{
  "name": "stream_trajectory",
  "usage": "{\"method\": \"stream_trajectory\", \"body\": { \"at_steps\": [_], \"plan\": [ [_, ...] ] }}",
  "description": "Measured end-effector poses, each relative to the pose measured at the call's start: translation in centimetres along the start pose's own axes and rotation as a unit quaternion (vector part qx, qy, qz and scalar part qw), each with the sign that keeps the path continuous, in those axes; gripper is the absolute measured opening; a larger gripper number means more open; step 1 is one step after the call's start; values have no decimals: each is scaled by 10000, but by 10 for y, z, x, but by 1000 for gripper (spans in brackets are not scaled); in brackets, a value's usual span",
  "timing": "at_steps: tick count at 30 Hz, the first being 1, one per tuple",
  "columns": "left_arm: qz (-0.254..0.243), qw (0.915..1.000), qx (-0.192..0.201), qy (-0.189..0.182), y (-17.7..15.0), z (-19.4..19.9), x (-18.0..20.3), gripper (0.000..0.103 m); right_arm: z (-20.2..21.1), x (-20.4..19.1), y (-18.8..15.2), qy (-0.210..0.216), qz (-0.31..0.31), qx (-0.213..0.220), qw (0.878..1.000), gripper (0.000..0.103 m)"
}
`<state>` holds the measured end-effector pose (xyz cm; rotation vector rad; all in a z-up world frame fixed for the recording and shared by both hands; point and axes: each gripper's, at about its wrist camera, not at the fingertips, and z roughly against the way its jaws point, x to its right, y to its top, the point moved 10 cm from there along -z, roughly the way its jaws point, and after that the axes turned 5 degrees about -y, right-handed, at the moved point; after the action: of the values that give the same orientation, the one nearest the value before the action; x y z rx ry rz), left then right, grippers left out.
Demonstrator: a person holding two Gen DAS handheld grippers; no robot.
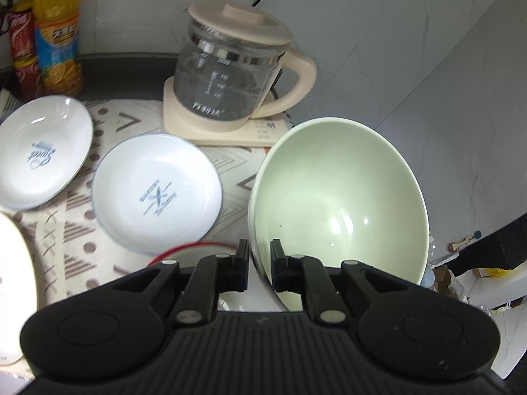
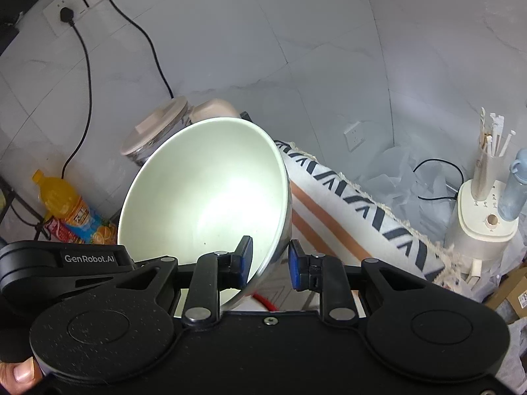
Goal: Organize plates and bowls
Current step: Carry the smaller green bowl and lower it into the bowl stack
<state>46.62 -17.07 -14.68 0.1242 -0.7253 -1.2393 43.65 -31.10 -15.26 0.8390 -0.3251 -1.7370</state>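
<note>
A pale green bowl (image 1: 339, 197) is held tilted in the air above the table. My left gripper (image 1: 259, 260) is shut on its rim, one finger inside and one outside. In the right wrist view the same green bowl (image 2: 204, 204) sits between my right gripper's (image 2: 270, 263) blue pads, which straddle its rim with a gap on the outer side. Two white plates with blue print lie on the patterned cloth: one in the middle (image 1: 156, 194) and one at the far left (image 1: 41, 151). A red-rimmed dish (image 1: 197, 251) shows under the left fingers.
A glass kettle with a cream lid and base (image 1: 230, 69) stands behind the plates. An orange juice bottle (image 1: 57, 33) and a red can (image 1: 23, 49) stand at the back left. A cream plate edge (image 1: 13, 283) is at the left. A cream appliance (image 2: 484, 217) and a rolled cloth (image 2: 359, 207) are at the right.
</note>
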Motion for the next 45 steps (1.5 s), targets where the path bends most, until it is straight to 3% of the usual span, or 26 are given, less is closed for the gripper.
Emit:
{"method": "stream_trajectory", "body": {
  "at_steps": [24, 36, 45],
  "plan": [
    [563, 9978, -328, 129, -71, 22, -51, 12, 27, -11, -78, -135, 481, -398, 9980, 23],
    [702, 9943, -742, 302, -87, 5, -70, 15, 3, -17, -89, -263, 553, -557, 9966, 17],
    [662, 9943, -781, 293, -81, 12, -72, 19, -12, -12, -95, -376, 506, -672, 9957, 12]
  ]
}}
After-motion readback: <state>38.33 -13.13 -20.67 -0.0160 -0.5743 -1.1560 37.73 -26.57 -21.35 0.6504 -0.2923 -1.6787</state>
